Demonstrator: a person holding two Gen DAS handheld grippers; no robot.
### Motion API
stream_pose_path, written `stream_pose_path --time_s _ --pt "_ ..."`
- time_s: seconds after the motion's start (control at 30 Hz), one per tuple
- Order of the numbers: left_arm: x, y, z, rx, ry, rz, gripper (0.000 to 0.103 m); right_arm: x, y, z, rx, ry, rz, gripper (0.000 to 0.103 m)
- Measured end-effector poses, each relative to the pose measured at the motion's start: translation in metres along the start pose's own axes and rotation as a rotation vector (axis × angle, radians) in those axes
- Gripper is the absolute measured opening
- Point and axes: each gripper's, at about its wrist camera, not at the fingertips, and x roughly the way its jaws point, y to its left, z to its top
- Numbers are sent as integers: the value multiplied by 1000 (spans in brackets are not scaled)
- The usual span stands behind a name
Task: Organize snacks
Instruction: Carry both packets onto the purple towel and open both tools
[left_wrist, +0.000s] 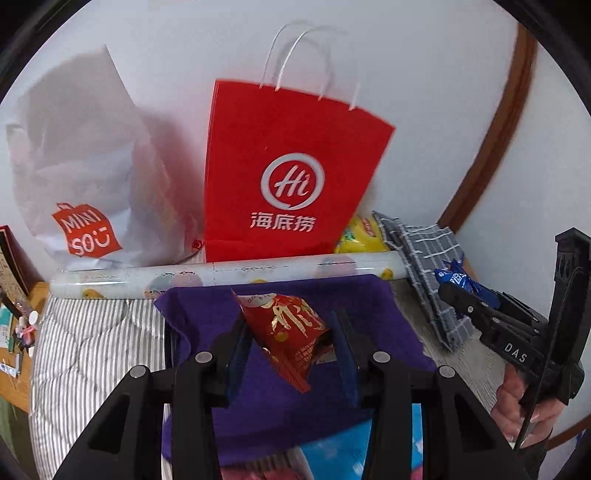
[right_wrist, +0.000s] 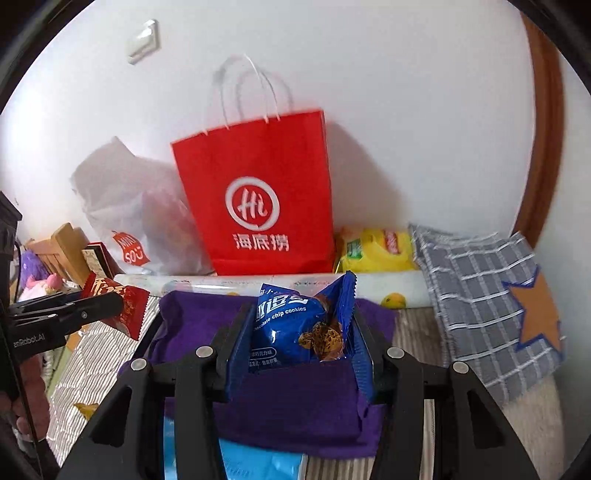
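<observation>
My left gripper (left_wrist: 291, 332) is shut on a red snack packet with gold writing (left_wrist: 286, 328), held above a purple cloth (left_wrist: 280, 417). My right gripper (right_wrist: 297, 326) is shut on a blue packet of chocolate chip cookies (right_wrist: 291, 325) over the same purple cloth (right_wrist: 295, 406). From the left wrist view the right gripper (left_wrist: 452, 291) shows at the right edge with the blue packet (left_wrist: 461, 280). The right wrist view has the left gripper (right_wrist: 107, 304) at its left edge with the red packet (right_wrist: 123, 304). A red paper bag with white handles (left_wrist: 291, 173) (right_wrist: 255, 199) stands against the wall ahead.
A white plastic bag (left_wrist: 81, 184) (right_wrist: 140, 218) slumps left of the red bag. A yellow packet (left_wrist: 360, 236) (right_wrist: 376, 251) lies to its right, beside a grey checked cloth (left_wrist: 428, 258) (right_wrist: 487, 295). A rolled printed sheet (left_wrist: 229, 275) lies before the bags. A striped quilt (left_wrist: 92, 343) covers the left.
</observation>
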Motion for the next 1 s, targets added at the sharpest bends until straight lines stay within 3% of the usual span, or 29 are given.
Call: stream_pose_path --time_s 0.17,0.53,0.83,1.0 --pt "38 17 11 -11 30 6 41 39 -9 9 -24 29 -36 48" --pt "101 60 -2 -65 128 15 41 127 -21 -24 -43 214 -37 48" --pt "121 65 -12 -79 186 25 41 161 -20 -49 -71 327 -57 48" --pt "125 63 -12 -70 203 33 41 162 -16 -50 -79 333 -54 52"
